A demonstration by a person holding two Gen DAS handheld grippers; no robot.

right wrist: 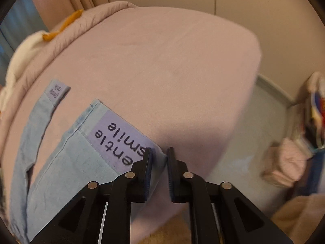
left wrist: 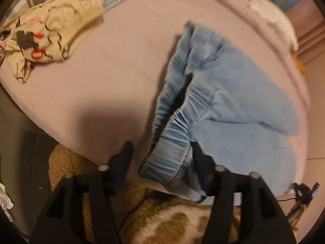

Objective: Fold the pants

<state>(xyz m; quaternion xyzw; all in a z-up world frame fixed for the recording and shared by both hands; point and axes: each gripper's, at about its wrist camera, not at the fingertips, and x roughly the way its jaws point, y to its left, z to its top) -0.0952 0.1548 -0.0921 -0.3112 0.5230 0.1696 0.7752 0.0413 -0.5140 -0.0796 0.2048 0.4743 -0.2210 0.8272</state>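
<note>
Light blue denim pants [left wrist: 223, 93] lie on a pink bed. In the left wrist view the gathered waistband [left wrist: 172, 148] lies between the wide-apart fingers of my left gripper [left wrist: 160, 150], which is open around it at the bed's near edge. In the right wrist view the two pant legs [right wrist: 67, 162] stretch away to the left, each hem with a lilac label [right wrist: 121, 140] printed "gentle smile". My right gripper [right wrist: 159, 154] stands at the near leg's hem corner, its jaws a narrow gap apart with hem cloth between them.
A cream patterned garment [left wrist: 46, 30] lies crumpled at the bed's far left. A white plush toy [right wrist: 22, 52] rests along the bed's far edge. A brown fluffy rug [left wrist: 162, 219] lies on the floor below. Folded pink cloth [right wrist: 284, 162] and books sit on the floor at right.
</note>
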